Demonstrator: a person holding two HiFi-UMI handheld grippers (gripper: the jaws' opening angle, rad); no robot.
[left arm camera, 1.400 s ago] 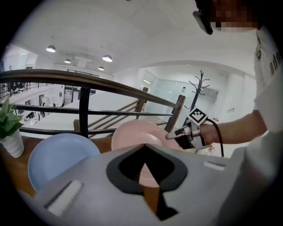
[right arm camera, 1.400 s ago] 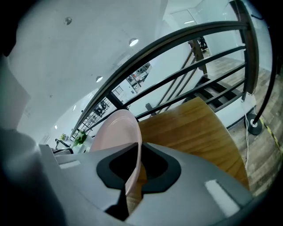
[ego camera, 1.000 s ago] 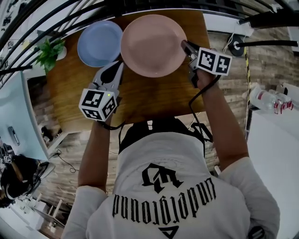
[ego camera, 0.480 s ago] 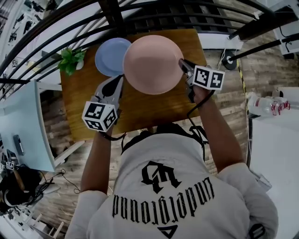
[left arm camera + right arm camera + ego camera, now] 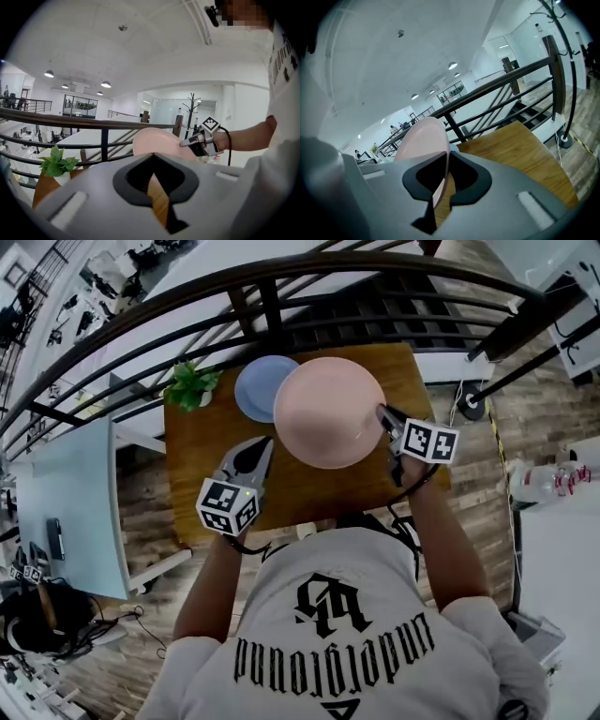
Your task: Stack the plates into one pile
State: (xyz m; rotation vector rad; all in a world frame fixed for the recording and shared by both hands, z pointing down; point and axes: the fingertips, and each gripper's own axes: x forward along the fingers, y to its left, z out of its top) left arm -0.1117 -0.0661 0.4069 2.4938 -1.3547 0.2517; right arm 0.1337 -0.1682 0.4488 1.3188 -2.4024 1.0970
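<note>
The pink plate [image 5: 328, 413] is gripped at its rim by the right gripper [image 5: 385, 417], at the three o'clock side of the plate as seen in the head view. In the right gripper view the rim is seen edge-on between the two jaws, which are closed on it, and the plate appears to be raised off the table [image 5: 206, 460] and tilted. The blue plate [image 5: 251, 390] lies on the wood at about ten o'clock from the pink one, and its right part is covered by the pink plate in the head view. Whether the two plates touch cannot be told.

The left gripper [image 5: 266, 443] is held at about seven o'clock from the pink plate, apart from both plates. Its jaws are brought together at the tips and nothing is held between them; only the wood is seen through the gap behind the tips. A small green plant [image 5: 190, 385] stands at nine o'clock from the blue plate.

The task is judged to be about half done: one plate is picked up and placed partly above the other, but the pile is not yet made. The pink plate must still be centred over the blue one, lowered flat and released.
</note>
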